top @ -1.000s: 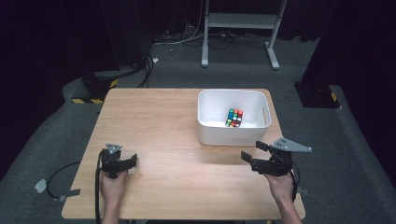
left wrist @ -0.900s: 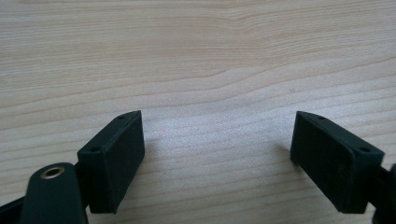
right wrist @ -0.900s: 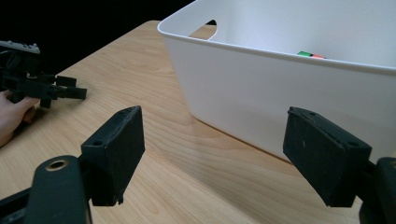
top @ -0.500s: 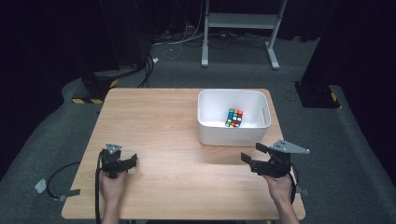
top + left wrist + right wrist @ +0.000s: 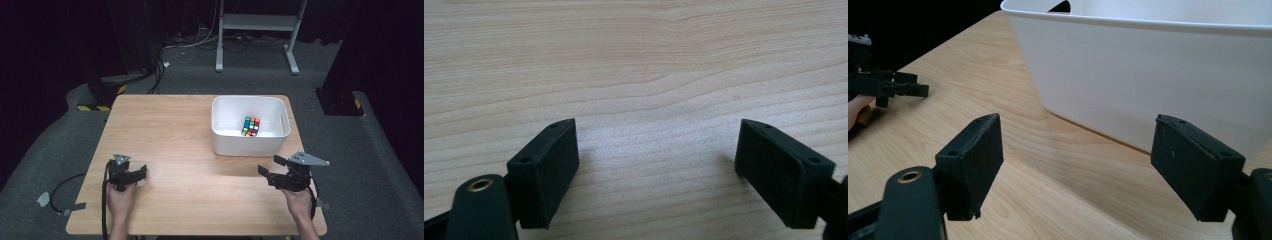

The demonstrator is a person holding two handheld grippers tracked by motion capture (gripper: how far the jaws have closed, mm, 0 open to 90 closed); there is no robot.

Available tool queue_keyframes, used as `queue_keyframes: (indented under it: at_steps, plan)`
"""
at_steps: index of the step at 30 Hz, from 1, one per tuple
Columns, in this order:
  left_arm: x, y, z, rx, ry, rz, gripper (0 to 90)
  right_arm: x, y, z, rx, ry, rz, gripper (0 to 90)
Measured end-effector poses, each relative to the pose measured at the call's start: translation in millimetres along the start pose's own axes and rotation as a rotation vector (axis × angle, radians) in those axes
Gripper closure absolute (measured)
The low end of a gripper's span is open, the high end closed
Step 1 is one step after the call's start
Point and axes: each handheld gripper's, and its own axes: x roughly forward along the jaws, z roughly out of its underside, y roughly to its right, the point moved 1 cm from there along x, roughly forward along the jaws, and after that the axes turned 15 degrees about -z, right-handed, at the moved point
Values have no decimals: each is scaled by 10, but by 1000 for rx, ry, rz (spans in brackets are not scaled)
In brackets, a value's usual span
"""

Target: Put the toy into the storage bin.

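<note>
Inside the white bin (image 5: 225, 142) on the tabletop (image 5: 170, 125) sits a colourful puzzle cube (image 5: 251, 126). Both the left hand-held gripper (image 5: 131, 176) and the right hand-held gripper (image 5: 273, 171) rest wide and empty; reaching in, a jaw could probably clip the bin's wall and shove it.

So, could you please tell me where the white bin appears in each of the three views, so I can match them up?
High view: the white bin sits at the table's far right, holding a colour cube.
Left gripper view: bare wooden tabletop between open jaws; the bin is not in it.
Right gripper view: the bin's side wall spans the upper right, just beyond the open jaws.
Shared landmark: the light wood tabletop.
</note>
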Motion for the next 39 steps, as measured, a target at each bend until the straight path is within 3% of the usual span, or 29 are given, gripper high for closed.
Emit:
queue_keyframes:
  at_steps: [39]
  plan:
    - [0,1,0,0,0,0,178,160,160,130,47,-36,26,209]
